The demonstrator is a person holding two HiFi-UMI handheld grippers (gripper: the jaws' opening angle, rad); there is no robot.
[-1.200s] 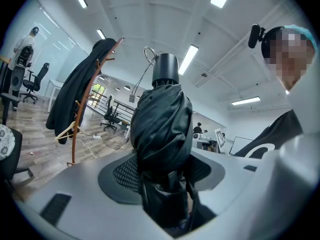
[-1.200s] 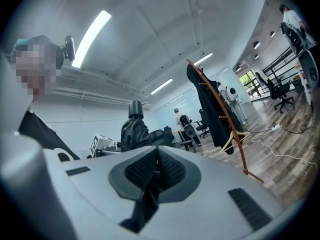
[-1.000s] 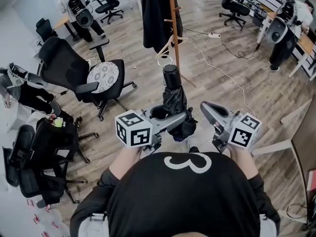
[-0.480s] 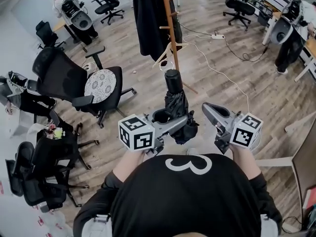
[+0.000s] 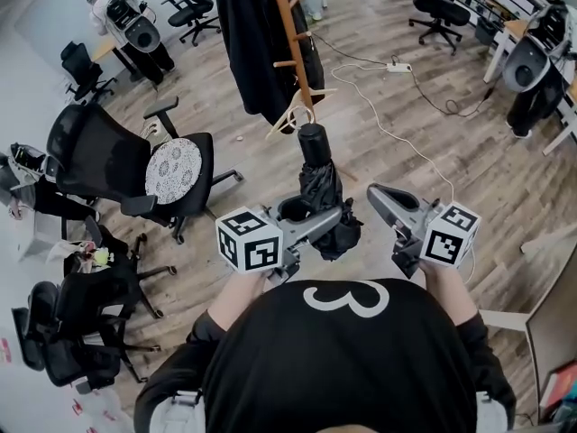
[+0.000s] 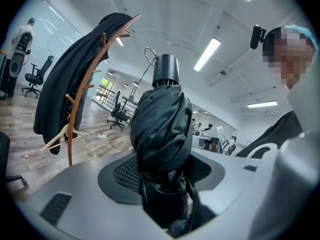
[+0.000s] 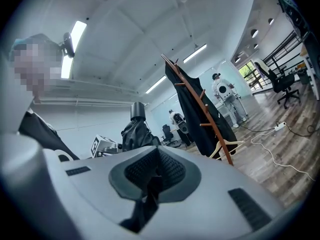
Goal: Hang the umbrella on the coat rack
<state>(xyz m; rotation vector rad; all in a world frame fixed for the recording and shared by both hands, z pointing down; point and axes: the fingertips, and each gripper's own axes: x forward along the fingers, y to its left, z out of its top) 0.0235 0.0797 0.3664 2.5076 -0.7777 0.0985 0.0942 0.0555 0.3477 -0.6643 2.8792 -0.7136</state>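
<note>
Two grippers show low in the head view, held out in front of the person over a wood floor: the left gripper [image 5: 314, 222] is clamped around the lower part of a folded black umbrella [image 5: 318, 186], which stands nearly upright with its round handle [image 5: 312, 139] on top, while the right gripper [image 5: 380, 195] sits just beside it, apart from it, and carries nothing. Ahead, near but not within touch, stands the wooden coat rack [image 5: 287, 39] with a dark coat [image 5: 242, 34] hung on it and a pale hanger [image 5: 293, 111] lower down; an office chair [image 5: 135, 161] is off to the left. From the left gripper view, the jaws press in on the bunched fabric of the umbrella, and a thin loop [image 6: 146, 50] rises from the handle [image 6: 165, 70]. From the right gripper view, its jaws are closed together on nothing, with the umbrella and rack beyond. I judge the umbrella light, soft and a bit slippery in its cloth over a stiff core, so a grip low on the bundle suits, leaving the floppy loop free for a peg
</note>
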